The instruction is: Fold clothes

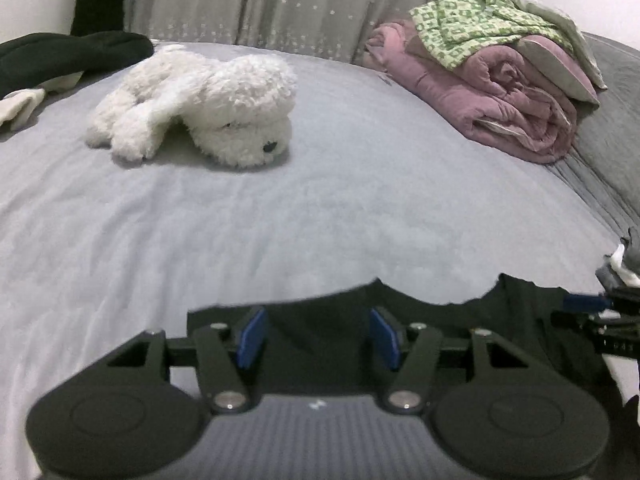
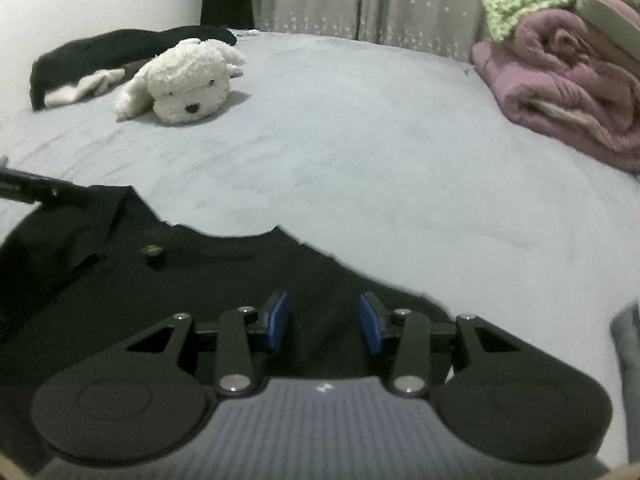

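A black garment lies flat on the grey bed sheet at the near edge. In the right wrist view the black garment shows a collar and a small yellowish mark. My left gripper hovers over the garment's far edge, its blue pads well apart with only flat cloth below them. My right gripper is over the same garment further right, its pads also apart and pinching nothing. Each gripper shows at the other view's edge: the right gripper, the left gripper.
A white plush dog lies on the sheet beyond the garment. A rolled pink blanket with a green patterned cloth on it sits at the back right. Dark clothes lie at the back left, with a curtain behind.
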### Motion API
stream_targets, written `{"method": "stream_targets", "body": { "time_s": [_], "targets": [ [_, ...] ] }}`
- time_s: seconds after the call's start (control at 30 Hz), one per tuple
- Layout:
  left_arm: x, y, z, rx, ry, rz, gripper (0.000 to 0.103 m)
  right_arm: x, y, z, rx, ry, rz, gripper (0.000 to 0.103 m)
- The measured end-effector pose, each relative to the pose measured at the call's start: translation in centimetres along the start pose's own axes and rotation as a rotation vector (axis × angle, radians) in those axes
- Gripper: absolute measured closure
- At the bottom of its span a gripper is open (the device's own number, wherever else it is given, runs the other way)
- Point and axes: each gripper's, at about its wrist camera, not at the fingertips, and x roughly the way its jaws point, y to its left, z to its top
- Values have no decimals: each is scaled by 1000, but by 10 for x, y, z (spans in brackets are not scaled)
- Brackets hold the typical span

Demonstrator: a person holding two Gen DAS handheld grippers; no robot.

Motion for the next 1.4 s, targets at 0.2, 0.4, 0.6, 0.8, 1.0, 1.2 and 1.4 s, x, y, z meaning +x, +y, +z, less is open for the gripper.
{"method": "stream_targets", "body": {
  "time_s": [0.2,0.4,0.6,0.8,1.0,1.2,1.4],
  "targets": [
    [17,12,3,-6,14,-50,46,28,-15,10,2,49,-3,65],
    [24,15,-3,-25,9,-96,79,34,-11,7,-10,63,17,80],
    [18,7,-9,-58,-23,-88,96,24,9,7,-70,40,-40,94],
    [-12,-5,-8,-24,-107,-77,96,-11,10,7,-37,-54,-68,94],
    [-57,-13,-11,-29,-197,-106,96,-57,16,4,-3,-133,-85,94],
    [-102,-25,-26,-13,-244,-132,96,-99,34,-9,-17,-187,-101,94],
    [-142,-33,-49,0,-270,-148,96,-136,47,-27,-3,-208,-101,94]
  ]
}}
